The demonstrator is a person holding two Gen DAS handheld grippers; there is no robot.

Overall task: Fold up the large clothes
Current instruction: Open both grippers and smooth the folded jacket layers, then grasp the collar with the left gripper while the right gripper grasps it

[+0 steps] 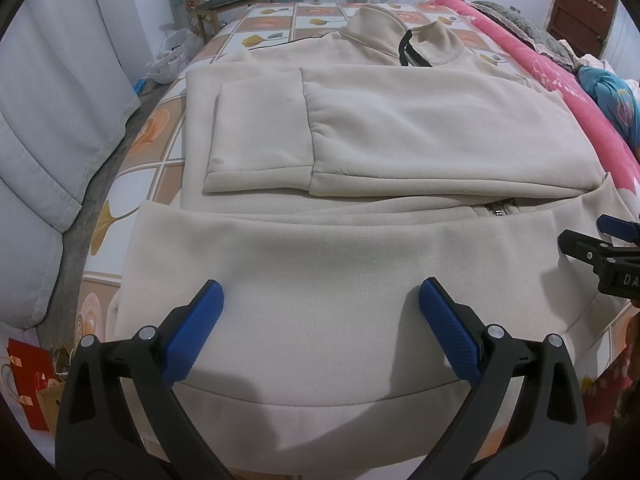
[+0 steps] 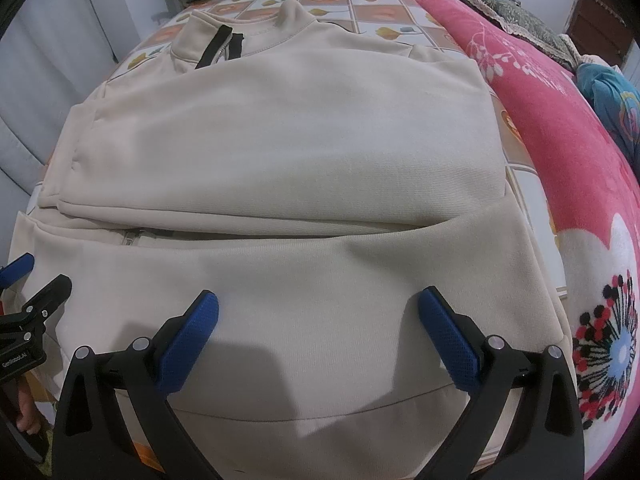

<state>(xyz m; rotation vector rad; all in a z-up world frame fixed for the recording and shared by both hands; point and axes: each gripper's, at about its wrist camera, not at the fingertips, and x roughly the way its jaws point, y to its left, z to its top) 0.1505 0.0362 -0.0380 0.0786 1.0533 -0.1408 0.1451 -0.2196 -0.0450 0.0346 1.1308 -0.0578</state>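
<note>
The beige zip sweatshirt [image 1: 360, 128] lies flat on the floral bedsheet [image 1: 160, 136], sleeves folded across its chest. Left gripper [image 1: 320, 300] and right gripper [image 2: 318, 312] hover over its hem, jaws spread wide, gripping nothing.

Jacket [image 1: 360, 132]: beige knit cloth, matt, soft fleece look (finely ribbed at the hem).
Zipper [image 1: 410, 50]: black tape with small metal teeth.
Fingers [image 1: 448, 328]: blue pads, dimpled rubbery texture, on matt black plastic arms with shiny metal pins.
Bed sheet [image 1: 276, 20]: smooth printed cloth.
Blanket [image 2: 560, 140]: pink plush, fuzzy.
</note>
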